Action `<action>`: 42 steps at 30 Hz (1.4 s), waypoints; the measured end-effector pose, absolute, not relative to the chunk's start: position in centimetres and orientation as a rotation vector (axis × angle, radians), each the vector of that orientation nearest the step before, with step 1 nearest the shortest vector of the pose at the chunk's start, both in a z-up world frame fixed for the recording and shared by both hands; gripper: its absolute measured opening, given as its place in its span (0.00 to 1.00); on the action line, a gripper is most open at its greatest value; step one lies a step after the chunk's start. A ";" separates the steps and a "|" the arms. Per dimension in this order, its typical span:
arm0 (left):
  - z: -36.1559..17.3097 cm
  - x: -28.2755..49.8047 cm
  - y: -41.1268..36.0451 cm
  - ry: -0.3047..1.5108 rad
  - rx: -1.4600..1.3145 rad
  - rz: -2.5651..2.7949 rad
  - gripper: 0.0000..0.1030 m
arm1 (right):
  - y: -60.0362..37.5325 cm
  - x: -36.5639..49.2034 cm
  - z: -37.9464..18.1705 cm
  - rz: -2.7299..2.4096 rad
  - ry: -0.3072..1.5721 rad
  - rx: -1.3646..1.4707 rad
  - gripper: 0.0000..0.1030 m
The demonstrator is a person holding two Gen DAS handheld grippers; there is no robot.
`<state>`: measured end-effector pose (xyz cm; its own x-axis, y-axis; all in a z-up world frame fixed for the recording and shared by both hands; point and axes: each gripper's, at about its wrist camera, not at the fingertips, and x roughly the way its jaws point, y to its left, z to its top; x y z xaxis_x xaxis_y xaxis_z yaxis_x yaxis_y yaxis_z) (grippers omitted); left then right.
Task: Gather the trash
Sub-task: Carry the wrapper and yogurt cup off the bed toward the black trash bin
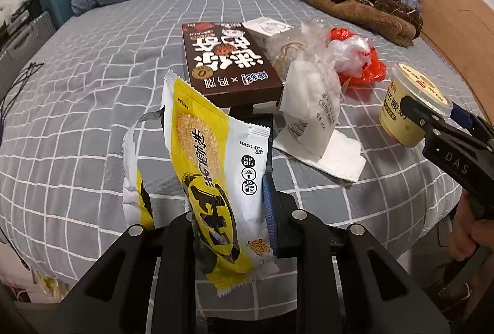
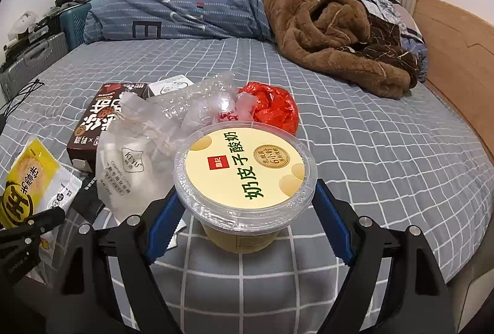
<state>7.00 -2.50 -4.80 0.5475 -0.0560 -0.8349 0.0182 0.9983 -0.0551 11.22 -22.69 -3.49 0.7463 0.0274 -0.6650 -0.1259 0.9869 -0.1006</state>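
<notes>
My left fingers clench a yellow-white snack wrapper; my right fingers grip a cream lidded yoghurt tub; a brown box and crumpled plastic bags are left on the bed.

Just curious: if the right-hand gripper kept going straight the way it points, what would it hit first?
Probably the crumpled red plastic bag just behind the cream yogurt tub that the right gripper clamps; depth is hard to judge, and the grey checked bedsheet lies below.

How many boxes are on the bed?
2. A brown box lies flat mid-bed; a small white box sits just behind it, beside the plastic wrap. More may hide under the wrap.
</notes>
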 end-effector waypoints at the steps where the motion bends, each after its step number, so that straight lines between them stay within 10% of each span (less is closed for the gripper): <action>1: -4.6 6.9 -2.5 0.987 -0.041 -0.044 0.20 | -22.8 11.0 -3.3 0.084 0.722 -0.142 0.76; 42: -1.5 -5.7 -3.6 0.901 -0.051 -0.047 0.20 | -21.7 -4.3 0.4 0.164 0.687 -0.120 0.76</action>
